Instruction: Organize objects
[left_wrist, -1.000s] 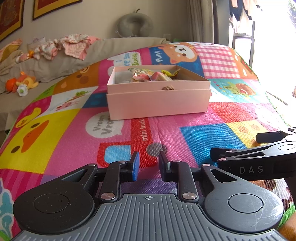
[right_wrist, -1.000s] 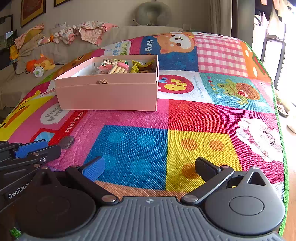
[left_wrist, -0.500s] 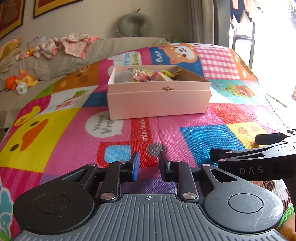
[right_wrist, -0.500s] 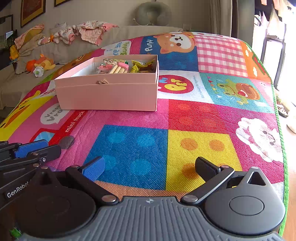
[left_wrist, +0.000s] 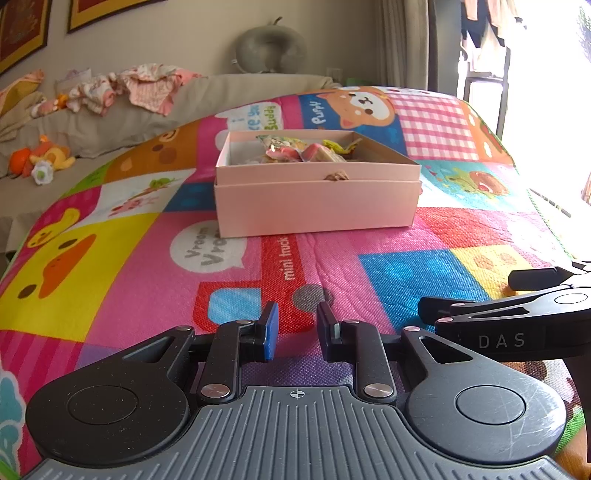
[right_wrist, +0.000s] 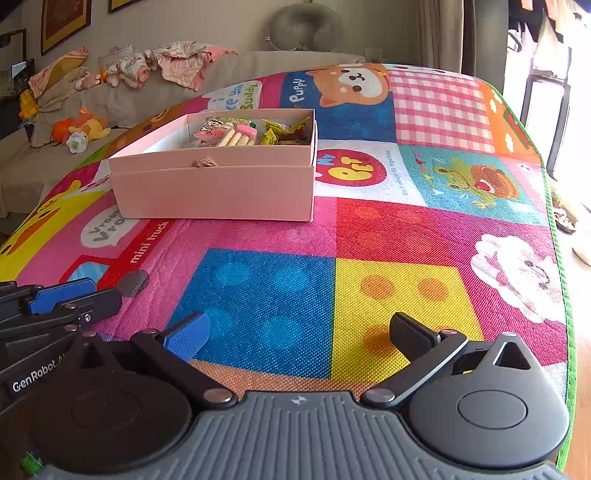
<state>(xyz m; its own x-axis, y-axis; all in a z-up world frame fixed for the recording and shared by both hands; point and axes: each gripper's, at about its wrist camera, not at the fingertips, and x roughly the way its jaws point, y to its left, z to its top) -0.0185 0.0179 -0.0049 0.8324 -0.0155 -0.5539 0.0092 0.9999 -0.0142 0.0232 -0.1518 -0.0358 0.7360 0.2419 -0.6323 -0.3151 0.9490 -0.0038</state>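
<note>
I held both claws low over the play mat (right_wrist: 369, 229), empty: left claw (left_wrist: 293, 330) narrowly parted, right claw (right_wrist: 299, 332) spread wide, facing the pink box (right_wrist: 214, 184) of snacks at upper left.

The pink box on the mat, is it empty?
No, the pink box is open and holds a pile of small wrapped snacks at its far end.

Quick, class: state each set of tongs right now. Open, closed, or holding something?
Left tongs: open only a narrow gap, holding nothing.
Right tongs: wide open, holding nothing.
</note>
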